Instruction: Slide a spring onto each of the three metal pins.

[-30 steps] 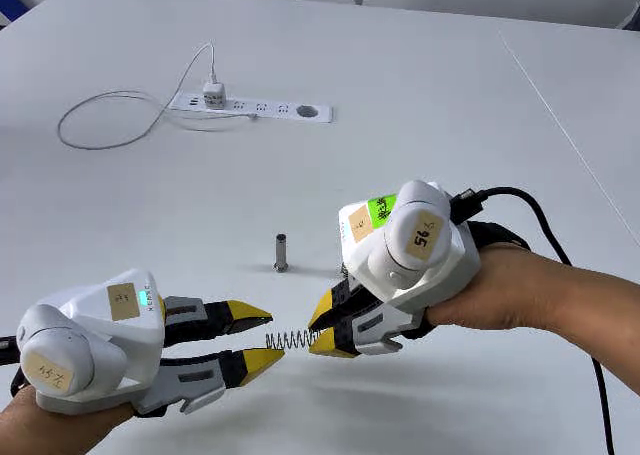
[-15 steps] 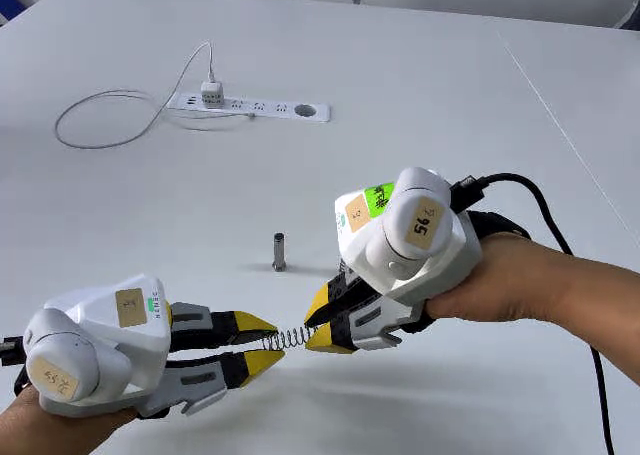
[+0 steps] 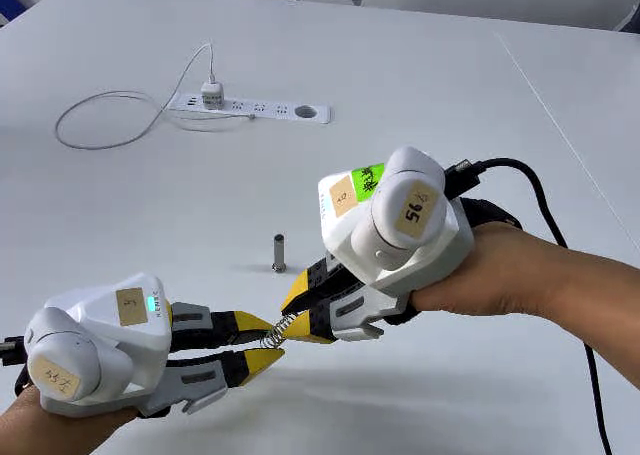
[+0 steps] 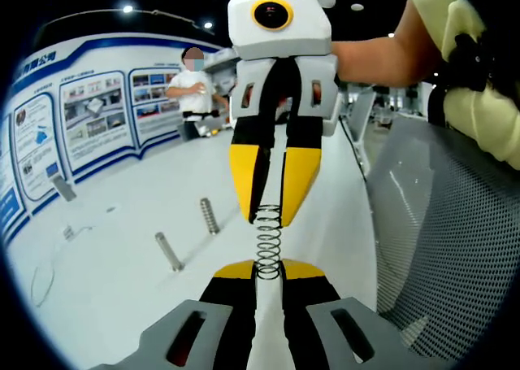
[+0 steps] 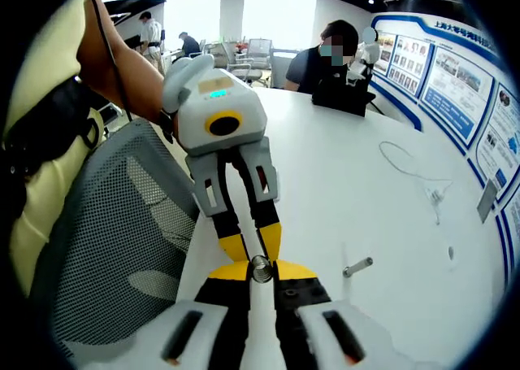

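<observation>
A short steel spring (image 3: pixel 278 331) bridges my two grippers low over the white table (image 3: pixel 420 95). My right gripper (image 3: pixel 300 317) is shut on one end, and my left gripper (image 3: pixel 275 339) is closed on the other. In the left gripper view the spring (image 4: pixel 268 240) runs from my left gripper (image 4: pixel 268 270) up to the right gripper (image 4: pixel 272 211). The right gripper view looks down the spring (image 5: pixel 260 267) end-on, between my right gripper (image 5: pixel 260 271) and the left gripper (image 5: pixel 253 244). A bare metal pin (image 3: pixel 279 252) stands upright just beyond. In the left gripper view, a pin (image 4: pixel 210 215) with coils around it stands beside a bare pin (image 4: pixel 169 250).
A white power strip (image 3: pixel 250 106) with a plugged charger and looped white cable (image 3: pixel 100 115) lies at the far left of the table. A black cable (image 3: pixel 590 305) trails from my right gripper. A grey mesh chair (image 4: pixel 439 224) stands beside the table, and people sit further off.
My right gripper has moved left and down towards the left gripper. The stretch of spring showing between them is shorter and more tilted. The left gripper has hardly moved.
</observation>
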Motion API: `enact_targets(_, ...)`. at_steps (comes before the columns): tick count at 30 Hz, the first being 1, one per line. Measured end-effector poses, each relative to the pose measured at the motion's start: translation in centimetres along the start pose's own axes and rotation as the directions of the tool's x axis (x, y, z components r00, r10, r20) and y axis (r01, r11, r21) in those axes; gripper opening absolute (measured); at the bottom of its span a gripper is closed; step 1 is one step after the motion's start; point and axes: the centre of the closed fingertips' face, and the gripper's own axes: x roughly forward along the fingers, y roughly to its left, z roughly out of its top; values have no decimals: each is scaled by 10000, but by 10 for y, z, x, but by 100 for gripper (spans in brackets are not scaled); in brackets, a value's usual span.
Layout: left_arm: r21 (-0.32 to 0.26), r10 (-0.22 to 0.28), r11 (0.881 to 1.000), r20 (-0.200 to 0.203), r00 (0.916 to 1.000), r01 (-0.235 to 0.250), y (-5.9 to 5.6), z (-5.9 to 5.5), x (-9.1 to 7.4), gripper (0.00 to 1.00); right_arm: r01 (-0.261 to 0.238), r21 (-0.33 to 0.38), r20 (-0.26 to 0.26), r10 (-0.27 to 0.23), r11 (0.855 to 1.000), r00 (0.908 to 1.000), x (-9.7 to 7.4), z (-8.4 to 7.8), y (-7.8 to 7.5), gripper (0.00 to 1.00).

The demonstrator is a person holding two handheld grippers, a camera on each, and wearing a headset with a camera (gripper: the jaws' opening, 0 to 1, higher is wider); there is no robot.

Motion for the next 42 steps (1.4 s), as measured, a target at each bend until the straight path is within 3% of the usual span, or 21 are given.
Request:
enact_targets(8, -293, 115, 9995, 253, 9996, -108, 1, 4, 0, 10, 162, 89, 393, -166, 9998, 9991, 1, 10, -2, 12)
enact_targets(17, -891, 283, 9958, 675, 9973, -222, 5, 6, -2, 10, 239, 374, 469, -256, 9990, 9986, 2, 9, -2, 16)
enact_targets(30, -1010, 371, 9945, 854, 9957, -284, 6, 10, -3, 10, 569, 936, 834, -648, 9940, 9944, -3, 9, -9, 13)
enact_targets(42, -1049, 469, 9938, 954, 9943, -369, 10, 11, -3, 10, 499, 1084, 1133, -622, 9929, 9916, 0, 16, -11, 12)
